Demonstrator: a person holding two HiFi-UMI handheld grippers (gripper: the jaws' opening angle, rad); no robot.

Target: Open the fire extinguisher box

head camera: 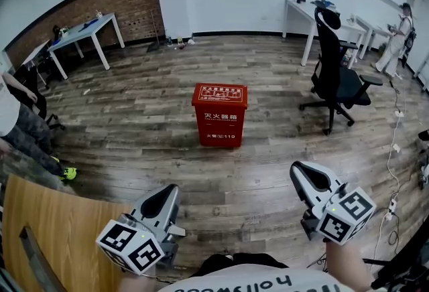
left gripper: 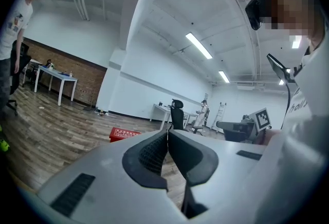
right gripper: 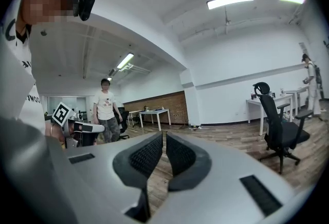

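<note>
Presently, both tools are held low and close to the body, well short of the work.

Left tool [head camera: 169,191] [left gripper: 167,133]: clenched, ribbed pads meeting at the tips, nothing between them. A pale wooden board [head camera: 53,230] lies just beside it, lower left.

Centre: red metal fire extinguisher box [head camera: 219,114] [left gripper: 123,134], standing alone on the grey wood-plank floor [head camera: 134,123], straight ahead of the person and well apart from both tools. Lid down.

Right tool [head camera: 299,171] [right gripper: 164,135]: also clenched and empty. A black office chair [head camera: 335,80] stands further right, clear of the box.

Risks, as judged:
- Nothing anchors the box; a push or pull on the lid edge could slide or tip it rather than open it, unless the other tool steadies the body.
- Clenched tools cannot take the lid edge, so one must be released on approach. Smooth painted metal may slip from the pads.
- Which side is hinged cannot be told; lifting from that side would only drag the box.

Orientation: upright, long axis vertical as far as I can judge. The printed front face points toward the person, and the printed lid faces up, slightly overhanging the body
</note>
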